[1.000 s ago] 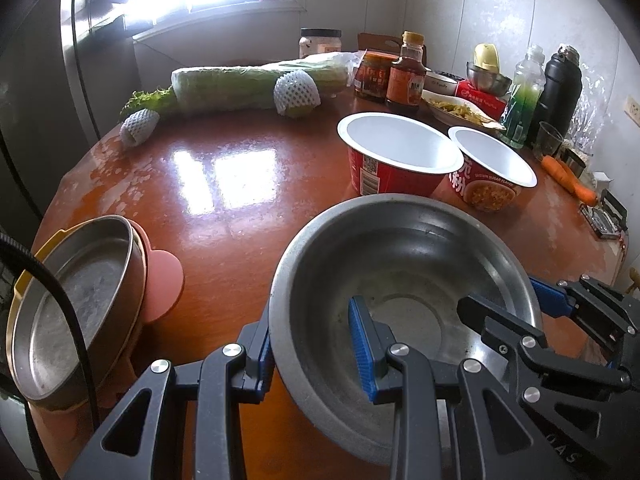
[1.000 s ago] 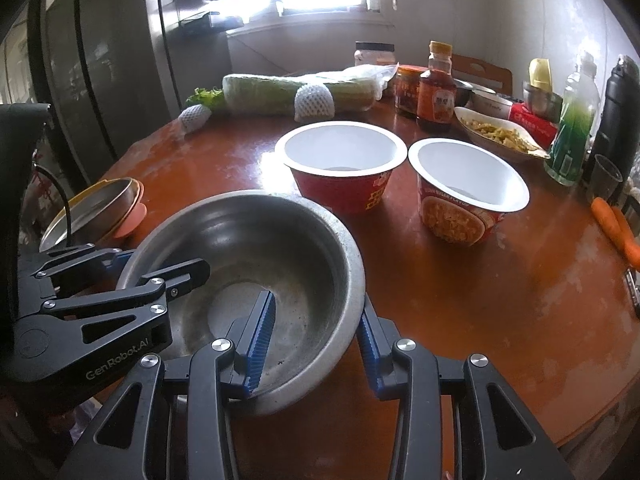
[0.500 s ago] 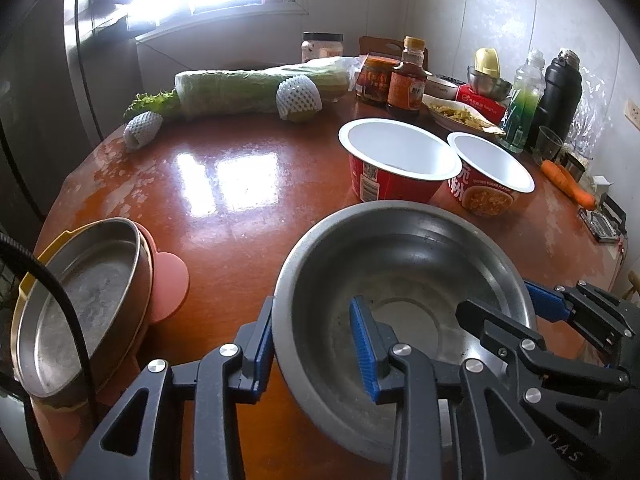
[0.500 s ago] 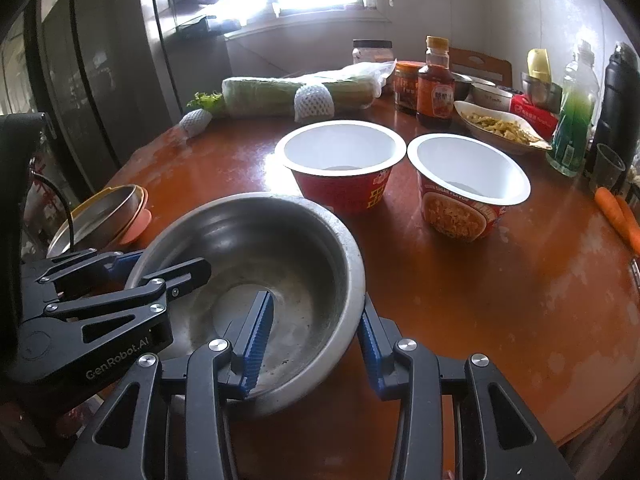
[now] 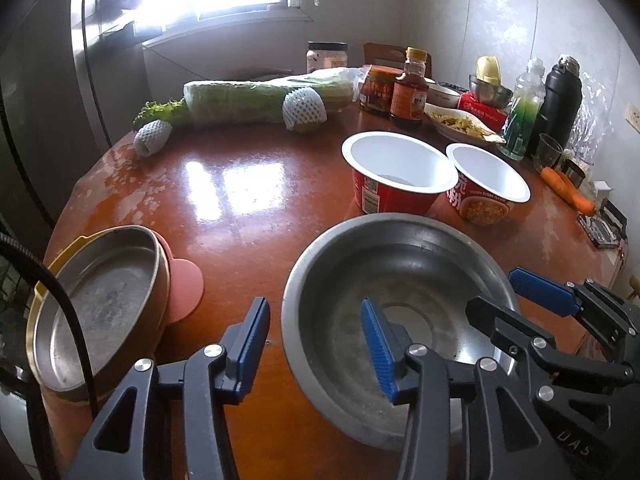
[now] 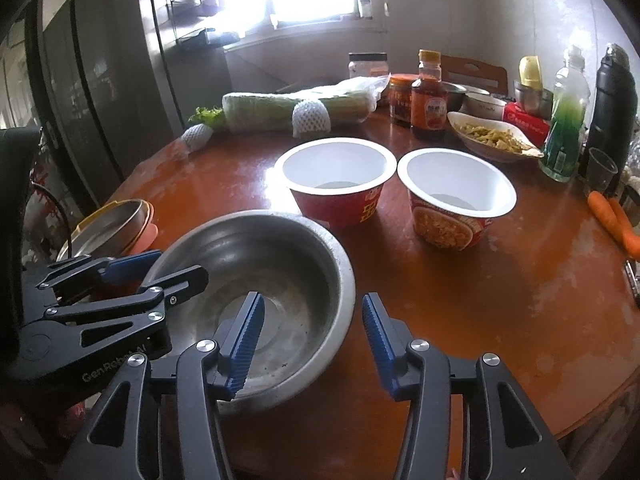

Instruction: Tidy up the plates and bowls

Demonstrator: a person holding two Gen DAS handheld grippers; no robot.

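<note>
Change: both grippers have spread wider since the earlier frames, letting go of the bowl rim.
Bowl: large round steel bowl (image 5: 396, 300) rests on the red-brown worktop (image 5: 240, 200), near its front edge.
Progress: metal plates (image 5: 96, 304) sit stacked at left; two paper noodle bowls (image 6: 336, 176) remain unstacked.
Left gripper (image 5: 316, 340): released, straddling the rim without contact.
Right gripper (image 6: 312, 340): released likewise.

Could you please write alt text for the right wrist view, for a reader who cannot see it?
Open right tongs straddle the near rim of a steel bowl on a wooden table, with the left tongs open at its left rim. Two empty noodle cups stand behind, stacked plates at left.
</note>
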